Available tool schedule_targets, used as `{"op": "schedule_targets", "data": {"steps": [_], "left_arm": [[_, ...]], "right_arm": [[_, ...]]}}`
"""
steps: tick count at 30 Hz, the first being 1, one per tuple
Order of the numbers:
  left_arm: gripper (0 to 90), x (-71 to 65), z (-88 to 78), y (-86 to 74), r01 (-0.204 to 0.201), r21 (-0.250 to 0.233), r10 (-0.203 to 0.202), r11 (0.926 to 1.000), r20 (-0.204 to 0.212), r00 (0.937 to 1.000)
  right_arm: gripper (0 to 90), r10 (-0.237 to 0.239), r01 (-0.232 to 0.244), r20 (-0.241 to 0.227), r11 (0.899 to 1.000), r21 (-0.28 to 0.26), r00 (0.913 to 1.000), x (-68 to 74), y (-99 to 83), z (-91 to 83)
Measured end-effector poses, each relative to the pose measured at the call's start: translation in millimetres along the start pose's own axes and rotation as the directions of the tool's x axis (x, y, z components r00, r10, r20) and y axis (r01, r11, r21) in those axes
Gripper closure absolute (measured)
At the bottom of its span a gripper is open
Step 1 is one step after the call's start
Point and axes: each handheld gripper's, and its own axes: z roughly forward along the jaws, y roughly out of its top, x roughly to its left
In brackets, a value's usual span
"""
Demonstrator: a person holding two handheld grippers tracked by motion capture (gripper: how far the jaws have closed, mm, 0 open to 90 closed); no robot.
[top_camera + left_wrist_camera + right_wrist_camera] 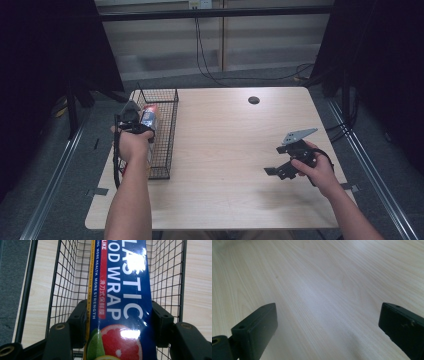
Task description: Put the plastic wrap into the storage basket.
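Clamping the plastic food wrap box [120,302] between both jaws of the left gripper [120,322], inside the wire basket [65,277], perhaps just above its floor. Right gripper [327,322] spread wide over bare wooden table [324,277].

A pale wooden table [225,150] stands on a grey floor [60,200], with a small dark round hole [254,100] near its far edge. Dark curtains [45,50] hang at both sides. Black cables [210,65] trail down the back wall, apparently from a socket [200,4].
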Motion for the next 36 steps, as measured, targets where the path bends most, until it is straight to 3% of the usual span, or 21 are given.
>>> {"op": "schedule_targets", "data": {"steps": [9,14,24,25,30,33,35,36], "left_arm": [[43.0,-2.9,5.2,1.4,-0.003,0.012,0.003,0.9999,0.001,1.0000],[42.5,-2.2,5.8,1.8,0.022,0.006,-0.022,0.9997,-0.015,0.9996],[40.6,-3.7,8.2,2.1,0.000,0.021,0.001,0.9998,-0.024,0.9997],[39.8,-3.9,8.4,2.1,-0.018,0.025,0.018,0.9995,-0.026,0.9995],[38.8,-2.6,5.7,2.9,-0.009,-0.006,0.009,0.9999,-0.007,0.9999],[30.8,0.8,1.9,3.5,-0.009,-0.022,0.009,0.9997,-0.008,0.9999],[28.9,3.0,-2.6,3.8,-0.002,-0.039,0.002,0.9993,0.017,0.9998],[27.5,4.0,-4.8,4.3,-0.021,-0.039,0.022,0.9990,0.014,0.9997]], "right_arm": [[2.1,0.006,-0.006,0.001,1.000,0.004,1.0000,-1.9,-1.6,-0.8],[2.1,0.008,-0.008,-0.001,1.000,0.000,1.0000,-3.0,-1.6,-0.3],[2.1,0.004,-0.004,-0.003,1.000,0.001,1.0000,-1.8,-0.8,-0.4],[2.1,0.007,-0.007,-0.002,1.000,0.003,1.0000,-1.7,-0.9,-0.7],[2.1,0.003,-0.003,0.002,1.000,0.003,1.0000,-1.3,-0.8,-1.1],[2.1,0.001,-0.001,-0.001,1.000,0.004,1.0000,-1.2,-0.8,-0.2],[2.1,-0.002,0.002,0.000,1.000,0.006,1.0000,-0.9,-0.5,-0.3],[2.1,-0.004,0.004,0.003,1.000,0.005,1.0000,-0.7,-0.4,-0.2]]}}
